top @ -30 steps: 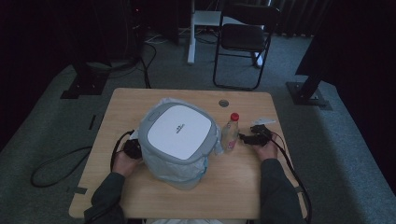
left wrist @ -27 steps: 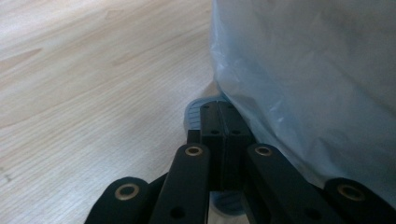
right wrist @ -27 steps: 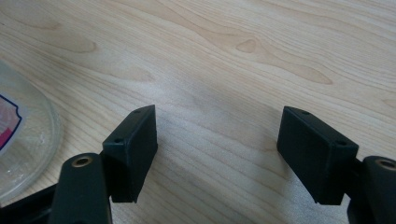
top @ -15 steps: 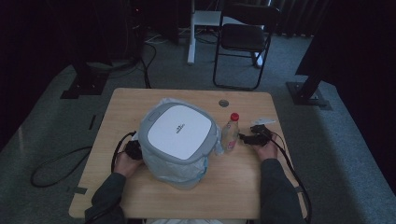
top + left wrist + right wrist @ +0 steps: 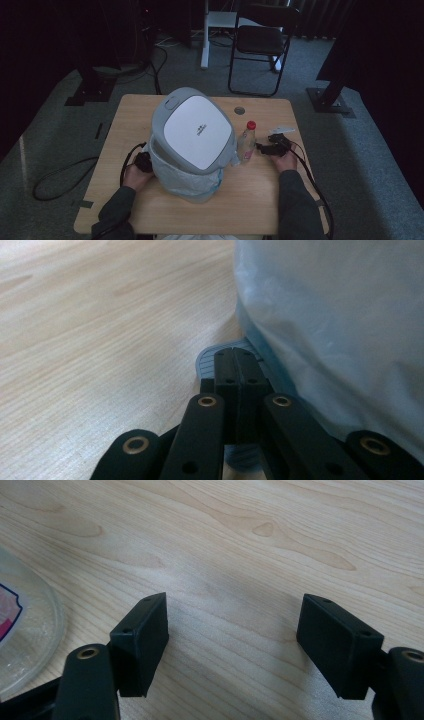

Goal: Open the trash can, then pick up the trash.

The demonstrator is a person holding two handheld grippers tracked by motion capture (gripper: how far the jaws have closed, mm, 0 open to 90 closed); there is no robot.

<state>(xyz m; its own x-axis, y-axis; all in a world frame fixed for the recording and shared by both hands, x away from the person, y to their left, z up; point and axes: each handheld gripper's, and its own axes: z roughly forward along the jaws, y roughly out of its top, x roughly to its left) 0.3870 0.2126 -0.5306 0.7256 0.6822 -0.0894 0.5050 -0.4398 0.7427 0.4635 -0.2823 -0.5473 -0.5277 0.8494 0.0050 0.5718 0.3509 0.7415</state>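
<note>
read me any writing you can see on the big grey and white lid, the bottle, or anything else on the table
Lid: a small dark mark, perhaps a logo, on the white panel, too small to read.
Bottle: in the right gripper view a pink and white bit of label shows at the edge, no letters legible.
White slip near the right tongs: too small to tell whether it bears any print.
Nothing else with writing can be made out.

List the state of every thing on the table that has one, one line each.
Bin lid: tilted, raised on its far side.
Bin liner: fitted inside the bin, bunched below the lid.
Bottle: upright, red cap on.
Left tool: shut on a grey ribbed pedal.
Right tool: open, holding nothing.
</note>
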